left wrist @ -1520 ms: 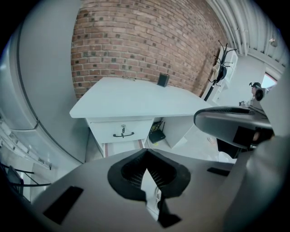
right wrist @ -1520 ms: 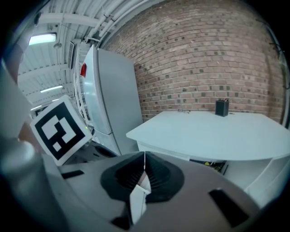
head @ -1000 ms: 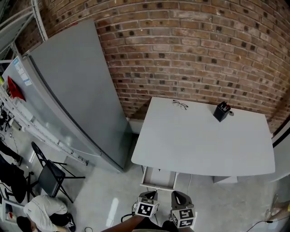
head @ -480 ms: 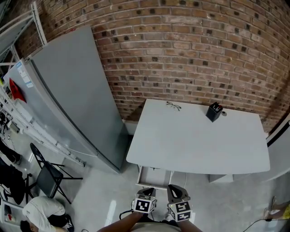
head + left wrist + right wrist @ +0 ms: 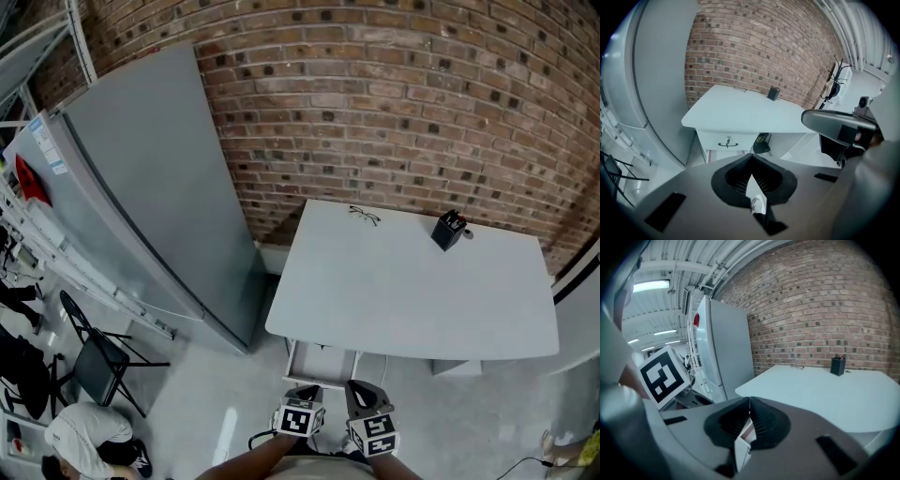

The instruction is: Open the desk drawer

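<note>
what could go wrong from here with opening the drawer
The left tongs and right tongs are shut, so they may bump the thin drawer handle unless one opens first. The handle is small; a grip could slip. A hard tug might jolt the desk and shift the glasses and pen holder.
</note>
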Motion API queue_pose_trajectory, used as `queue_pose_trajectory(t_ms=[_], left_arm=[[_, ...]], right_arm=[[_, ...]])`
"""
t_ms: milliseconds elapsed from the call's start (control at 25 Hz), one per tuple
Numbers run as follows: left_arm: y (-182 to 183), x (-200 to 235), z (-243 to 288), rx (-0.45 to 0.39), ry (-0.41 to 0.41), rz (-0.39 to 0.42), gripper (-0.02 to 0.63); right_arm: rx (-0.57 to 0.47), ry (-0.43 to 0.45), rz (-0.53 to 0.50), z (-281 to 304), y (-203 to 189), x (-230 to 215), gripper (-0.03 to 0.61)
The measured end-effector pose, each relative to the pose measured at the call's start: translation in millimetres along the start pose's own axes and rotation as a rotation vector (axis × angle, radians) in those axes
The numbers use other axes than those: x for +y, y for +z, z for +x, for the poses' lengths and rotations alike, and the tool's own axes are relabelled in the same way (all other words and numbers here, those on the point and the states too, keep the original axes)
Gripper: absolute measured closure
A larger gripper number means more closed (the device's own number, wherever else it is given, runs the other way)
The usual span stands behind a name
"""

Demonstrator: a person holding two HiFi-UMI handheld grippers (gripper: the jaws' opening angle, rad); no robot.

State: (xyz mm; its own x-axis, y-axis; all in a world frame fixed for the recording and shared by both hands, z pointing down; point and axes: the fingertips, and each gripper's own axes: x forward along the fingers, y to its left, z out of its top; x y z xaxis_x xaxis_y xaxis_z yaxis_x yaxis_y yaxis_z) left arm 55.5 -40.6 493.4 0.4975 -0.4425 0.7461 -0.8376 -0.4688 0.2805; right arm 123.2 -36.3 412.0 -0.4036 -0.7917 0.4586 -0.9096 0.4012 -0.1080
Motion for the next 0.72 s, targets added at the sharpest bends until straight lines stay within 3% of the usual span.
queue_pose_trajectory(t_ms=[720], left_arm=[[-1, 9, -9, -0.014, 0.027, -0.023, 0.606]], right_arm=[[0.01, 0.074, -0.049, 11, 11, 16, 0.563]])
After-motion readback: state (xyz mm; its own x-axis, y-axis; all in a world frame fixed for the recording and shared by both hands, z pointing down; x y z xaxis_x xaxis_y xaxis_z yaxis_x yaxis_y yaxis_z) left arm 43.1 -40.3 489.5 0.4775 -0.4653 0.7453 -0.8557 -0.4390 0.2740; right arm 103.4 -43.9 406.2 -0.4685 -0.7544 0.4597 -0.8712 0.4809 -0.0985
